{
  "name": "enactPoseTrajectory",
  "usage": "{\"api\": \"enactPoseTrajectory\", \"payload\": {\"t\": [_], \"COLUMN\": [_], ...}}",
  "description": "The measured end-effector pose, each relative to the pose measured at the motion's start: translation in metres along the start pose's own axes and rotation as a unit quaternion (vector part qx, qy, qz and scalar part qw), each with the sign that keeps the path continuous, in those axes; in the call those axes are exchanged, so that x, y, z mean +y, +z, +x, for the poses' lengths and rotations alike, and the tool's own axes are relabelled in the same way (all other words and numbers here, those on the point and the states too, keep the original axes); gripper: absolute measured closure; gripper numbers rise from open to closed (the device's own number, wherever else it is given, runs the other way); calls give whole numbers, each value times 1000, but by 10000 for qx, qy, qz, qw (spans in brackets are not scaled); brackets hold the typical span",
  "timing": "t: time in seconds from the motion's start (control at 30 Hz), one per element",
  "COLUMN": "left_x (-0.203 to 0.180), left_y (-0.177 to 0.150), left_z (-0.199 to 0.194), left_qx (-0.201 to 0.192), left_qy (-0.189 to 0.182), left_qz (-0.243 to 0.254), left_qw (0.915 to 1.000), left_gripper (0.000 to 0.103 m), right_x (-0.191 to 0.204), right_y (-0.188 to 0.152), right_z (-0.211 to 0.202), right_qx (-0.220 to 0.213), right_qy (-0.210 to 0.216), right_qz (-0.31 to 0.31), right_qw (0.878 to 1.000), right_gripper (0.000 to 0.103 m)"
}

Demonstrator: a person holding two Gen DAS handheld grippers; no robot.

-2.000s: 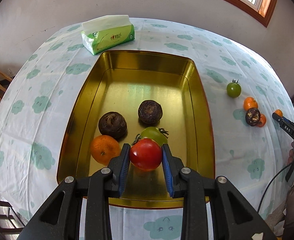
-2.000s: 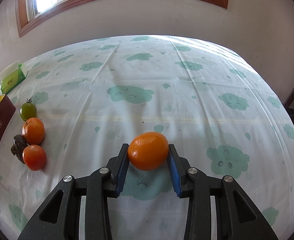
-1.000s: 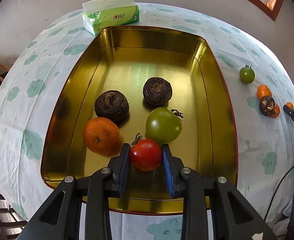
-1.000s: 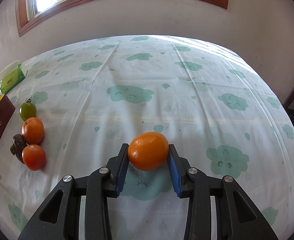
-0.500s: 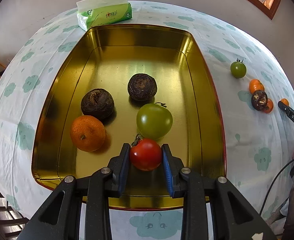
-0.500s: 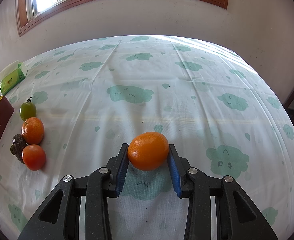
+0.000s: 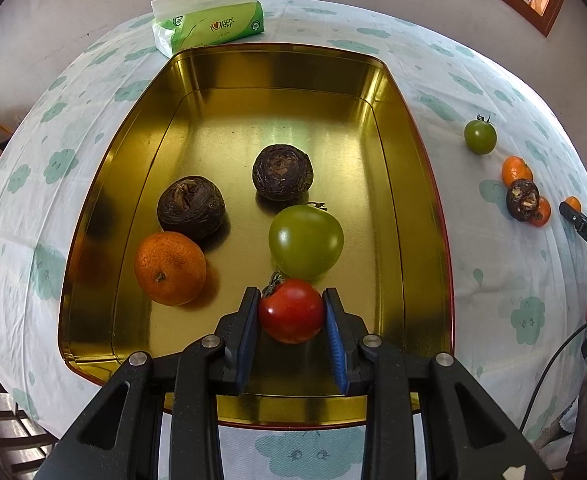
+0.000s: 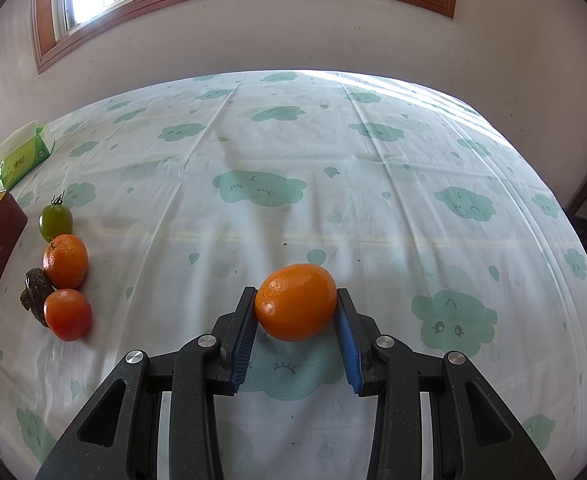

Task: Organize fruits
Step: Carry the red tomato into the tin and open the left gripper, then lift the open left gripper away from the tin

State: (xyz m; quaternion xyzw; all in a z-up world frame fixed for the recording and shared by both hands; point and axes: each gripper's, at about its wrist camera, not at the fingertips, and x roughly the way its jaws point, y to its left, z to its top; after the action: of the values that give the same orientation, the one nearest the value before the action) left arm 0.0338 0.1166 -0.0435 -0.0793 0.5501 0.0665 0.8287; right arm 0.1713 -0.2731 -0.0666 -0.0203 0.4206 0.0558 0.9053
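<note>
Left gripper (image 7: pixel 292 312) over the near end of the gold tin tray (image 7: pixel 409 184), jaws clamped on a red tomato (image 7: pixel 291 311); inside the tray, a large green tomato (image 7: pixel 305 242) just beyond, a mandarin (image 7: pixel 170 268) to its left, two dark brown water chestnuts (image 7: pixel 191 207) (image 7: pixel 282 172) farther back. Right gripper (image 8: pixel 295 304) above the cloud-print cloth of the bench (image 8: pixel 373 184), jaws closed on an orange mandarin (image 8: pixel 295 301). Left on the cloth beside the tray: small green tomato (image 8: pixel 55 222), another mandarin (image 8: pixel 65 261), dark water chestnut (image 8: pixel 37 294), small red tomato (image 8: pixel 68 314), the last three touching. Green tissue pack (image 7: pixel 209 20) behind the tray.
</note>
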Motion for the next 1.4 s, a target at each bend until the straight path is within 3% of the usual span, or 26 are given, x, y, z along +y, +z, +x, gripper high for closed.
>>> {"api": "enactPoseTrajectory", "payload": {"t": [0.23,0.4,0.6,0.87,1.4], "left_x": [-1,-1,3,19,50], "left_y": [0,1,2,2,-1], "left_z": [-1,-6,-18,-28,-40], "left_qx": [-26,-120,-278,-400,-722], "left_qy": [81,118,27,-39,205], "left_qz": [62,73,-1,-252,-527], "left_qw": [9999,9998,9996,9989,9958], "left_gripper": [72,59,54,53,50], "right_x": [-1,0,0,0,4], "right_y": [0,0,0,0,1], "right_z": [0,0,0,0,0], "right_qx": [2,2,2,3,20], "right_qy": [-5,-9,-9,-19,-158], "right_qz": [-5,-6,-7,-12,-74], "right_qw": [10000,10000,10000,10000,9998], "right_gripper": [64,64,64,64,64]}}
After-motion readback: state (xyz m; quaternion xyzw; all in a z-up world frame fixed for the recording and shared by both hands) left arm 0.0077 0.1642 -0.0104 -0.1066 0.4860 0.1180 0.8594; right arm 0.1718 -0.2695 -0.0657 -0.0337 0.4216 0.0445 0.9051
